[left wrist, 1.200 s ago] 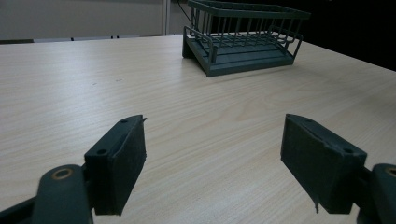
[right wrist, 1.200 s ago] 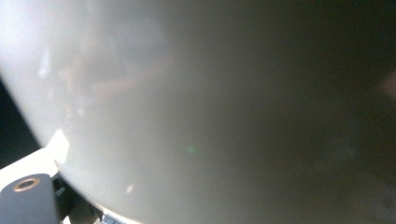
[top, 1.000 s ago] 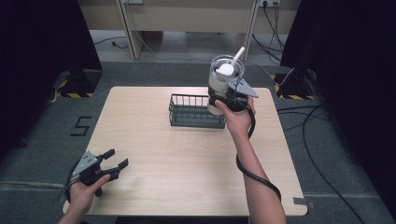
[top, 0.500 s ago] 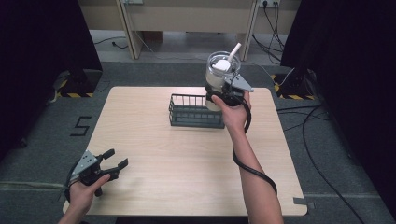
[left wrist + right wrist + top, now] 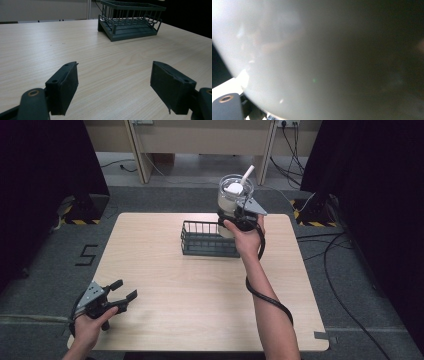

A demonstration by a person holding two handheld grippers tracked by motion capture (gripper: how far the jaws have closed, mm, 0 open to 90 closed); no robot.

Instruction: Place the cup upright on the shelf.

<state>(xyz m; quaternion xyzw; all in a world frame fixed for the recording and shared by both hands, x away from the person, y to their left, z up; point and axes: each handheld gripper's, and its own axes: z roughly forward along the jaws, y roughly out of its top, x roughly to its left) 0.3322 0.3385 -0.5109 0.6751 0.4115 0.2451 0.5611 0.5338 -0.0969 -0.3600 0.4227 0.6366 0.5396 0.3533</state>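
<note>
The rectangular light wood-grain bench (image 5: 200, 290) occupies the centre of the high view, with grey carpet around it. Your forearms enter from the bottom edge of that frame.

The dark green wire basket (image 5: 207, 239) stands on the bench in the upper centre of the high view, near the far edge. In the left gripper view the same basket (image 5: 130, 20) sits at the top of the frame, right of centre, well apart from the jaws.

The clear round plastic container (image 5: 234, 202) is lifted off the bench, above and just right of the basket in the high view. Its lower half appears whitish. A white round object lies inside it, and a white stick-like handle (image 5: 246, 173) projects above the rim toward the upper right. In the right gripper view the container wall (image 5: 324, 57) sits pressed close to the lens as a pale grey blur.

Your right gripper (image 5: 239, 219) is clamped on the container's side, with your right hand just below it and its black cable looping down your forearm.

Your left gripper (image 5: 122, 291) rests low at the lower left of the high view, near the bench's near edge. Its jaws stand wide apart with bare bench between them.
</note>
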